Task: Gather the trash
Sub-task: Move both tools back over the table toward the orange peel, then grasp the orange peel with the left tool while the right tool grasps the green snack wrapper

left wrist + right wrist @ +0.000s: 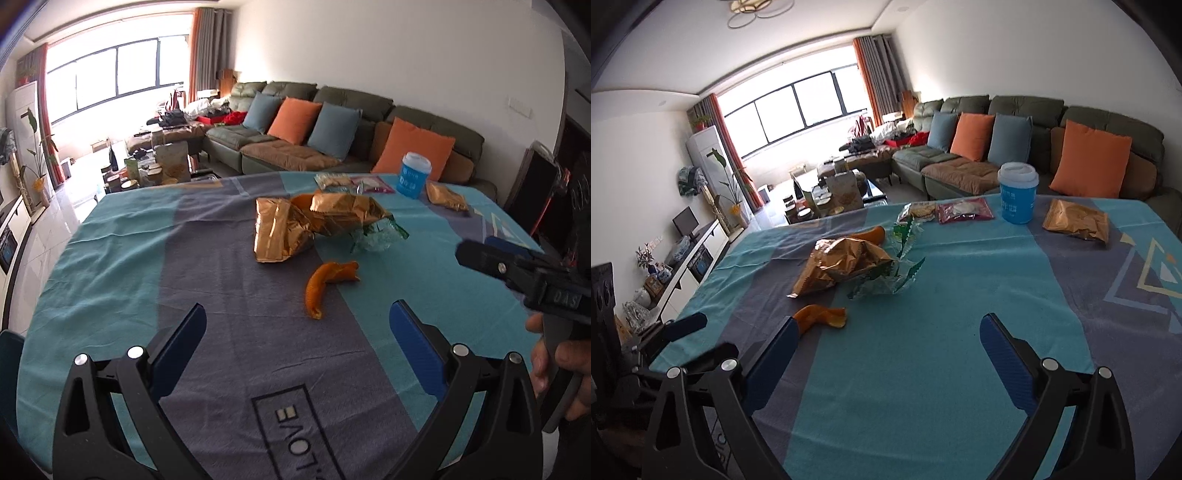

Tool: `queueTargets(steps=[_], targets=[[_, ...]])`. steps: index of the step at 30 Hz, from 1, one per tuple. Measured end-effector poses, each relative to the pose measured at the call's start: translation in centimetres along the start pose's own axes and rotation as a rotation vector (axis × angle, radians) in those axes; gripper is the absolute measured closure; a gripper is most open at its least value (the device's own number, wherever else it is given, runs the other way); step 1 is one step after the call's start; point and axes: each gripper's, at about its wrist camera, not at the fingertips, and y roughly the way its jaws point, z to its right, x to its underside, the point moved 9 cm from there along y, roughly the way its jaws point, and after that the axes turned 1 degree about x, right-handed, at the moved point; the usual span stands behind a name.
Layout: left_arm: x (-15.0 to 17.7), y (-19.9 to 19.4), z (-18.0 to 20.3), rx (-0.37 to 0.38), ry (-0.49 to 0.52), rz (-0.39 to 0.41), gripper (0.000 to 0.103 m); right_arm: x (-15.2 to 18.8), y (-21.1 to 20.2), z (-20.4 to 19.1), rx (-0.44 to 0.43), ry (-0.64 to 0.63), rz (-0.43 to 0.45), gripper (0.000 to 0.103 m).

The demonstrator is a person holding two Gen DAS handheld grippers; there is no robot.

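Trash lies on a table under a blue and grey cloth [122,236] [960,295]. Crumpled gold foil bags [284,229] [842,266] sit mid-table beside a clear green-printed wrapper [376,236] [897,273]. An orange peel [325,284] [820,317] lies nearest. Farther back are a small gold packet [445,197] [1075,219], a pink packet [369,183] [964,212], a biscuit wrapper [332,181] [919,212] and a blue cup with white lid [413,175] [1017,194]. My left gripper [297,325] is open just short of the peel. My right gripper [888,338] is open over bare cloth, right of the peel.
A green sofa [351,122] [1034,122] with orange and blue cushions runs behind the table. A cluttered coffee table [159,166] [831,195] stands toward the window. A hand [554,365] holds the right gripper's handle at the left view's right edge.
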Motion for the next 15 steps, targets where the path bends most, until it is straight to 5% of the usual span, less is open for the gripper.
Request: queueTargets(steps=[15], targets=[[0.1, 9.5, 1.2, 0.007, 0.065, -0.198, 0.007, -1.2, 9.7, -1.0, -0.08, -0.001, -0.206, 0.021]])
